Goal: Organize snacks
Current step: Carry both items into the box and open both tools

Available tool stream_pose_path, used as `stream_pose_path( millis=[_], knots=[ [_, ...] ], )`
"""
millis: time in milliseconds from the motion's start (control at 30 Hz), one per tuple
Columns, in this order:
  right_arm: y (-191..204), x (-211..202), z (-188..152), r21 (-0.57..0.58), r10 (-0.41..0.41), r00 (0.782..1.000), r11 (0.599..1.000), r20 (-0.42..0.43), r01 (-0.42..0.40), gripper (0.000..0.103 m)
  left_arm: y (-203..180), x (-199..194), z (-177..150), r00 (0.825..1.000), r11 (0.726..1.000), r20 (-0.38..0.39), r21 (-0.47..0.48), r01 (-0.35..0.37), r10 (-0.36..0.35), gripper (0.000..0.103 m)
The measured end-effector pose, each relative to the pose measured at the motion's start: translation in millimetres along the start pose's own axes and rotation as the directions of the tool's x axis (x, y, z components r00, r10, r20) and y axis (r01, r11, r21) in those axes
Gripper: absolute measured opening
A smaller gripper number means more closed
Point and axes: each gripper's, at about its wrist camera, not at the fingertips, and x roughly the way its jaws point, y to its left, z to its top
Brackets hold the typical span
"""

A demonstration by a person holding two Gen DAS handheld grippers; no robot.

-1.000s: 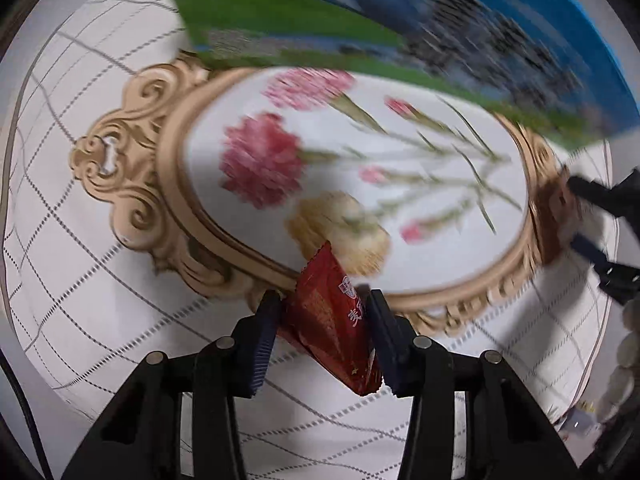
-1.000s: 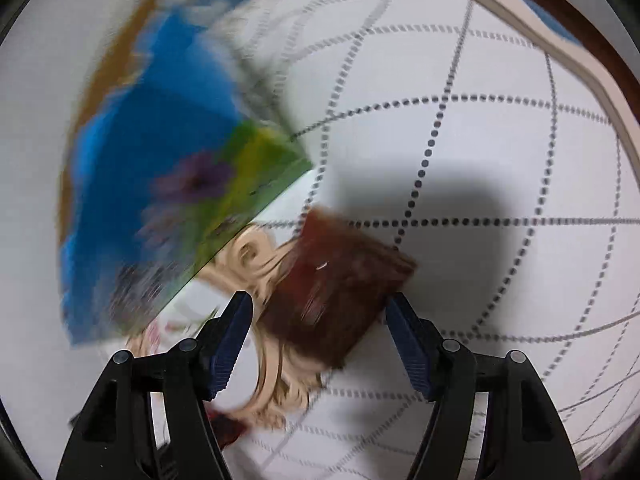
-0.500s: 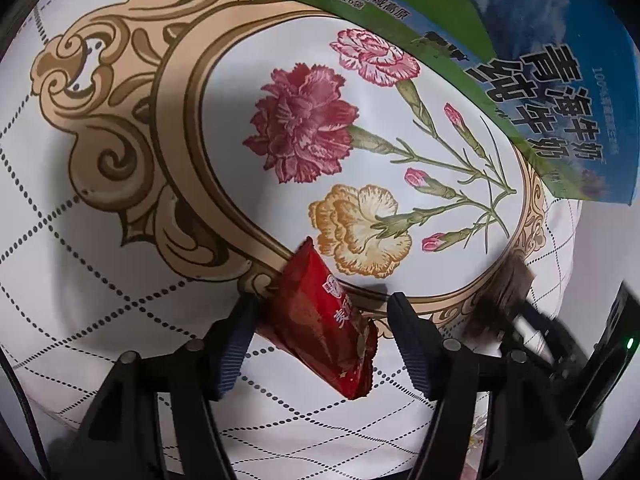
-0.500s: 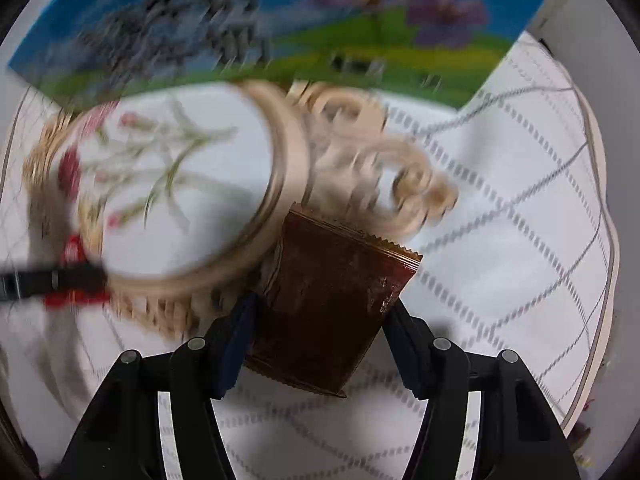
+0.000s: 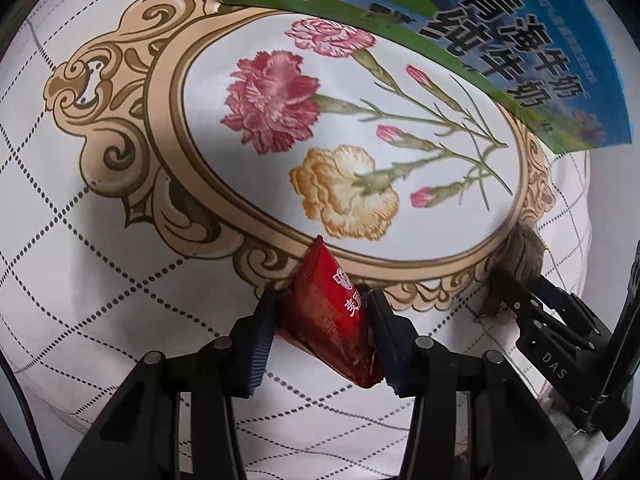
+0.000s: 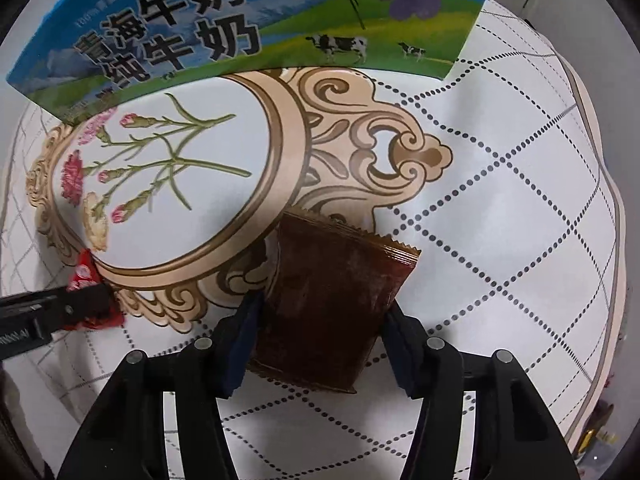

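Cows on the milk box [image 6: 256, 20] only in right view; left tongs [image 5: 322, 320] pinching red packet [image 5: 330, 316], right tongs [image 6: 320, 320] brown packet [image 6: 332, 304].

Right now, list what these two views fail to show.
- Red packet: its brand text is cut by the left claw in the left view.
- Brown packet: no label shows in the right view; smeared in the left view behind the right claw.
- Milk box: its top runs off both frames, so contents are unseen.
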Motion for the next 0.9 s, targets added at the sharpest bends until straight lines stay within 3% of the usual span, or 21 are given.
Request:
stream_pose_path(
  millis=[200,433,567,633,800,900],
  knots=[
    [5.5,-38.9,-16.6,-0.002,0.100,0.994,0.995,0.052,-0.100,0.060,-23.8,-18.7,-5.6,0.998,0.997,0.003,0.043,0.069,-0.070,0.043],
    [3.7,-105.4,-0.8,-0.016,0.191,0.968,0.982,0.162,-0.191,0.060,-67.6,-73.5,11.9,0.980,0.980,0.094,0.112,0.167,-0.178,0.043],
    [-7.2,-142.4,32.0,-0.036,0.220,0.949,0.975,0.224,-0.218,0.060,-87.9,-115.4,32.5,0.963,0.964,0.147,0.181,0.196,-0.224,0.043],
    [-6.4,-156.0,55.0,-0.058,0.224,0.942,0.975,0.249,-0.217,0.060,-91.4,-136.7,57.8,0.957,0.958,0.177,0.217,0.188,-0.228,0.043],
    [-2.9,-174.9,127.5,-0.126,0.183,0.933,0.981,0.310,-0.150,0.060,-104.8,-163.3,112.3,0.958,0.956,0.221,0.266,0.121,-0.183,0.043],
    [5.9,-165.7,172.8,-0.164,0.142,0.940,0.982,0.311,-0.094,0.060,-106.1,-161.6,154.4,0.966,0.960,0.228,0.274,0.055,-0.121,0.043]
  ],
)
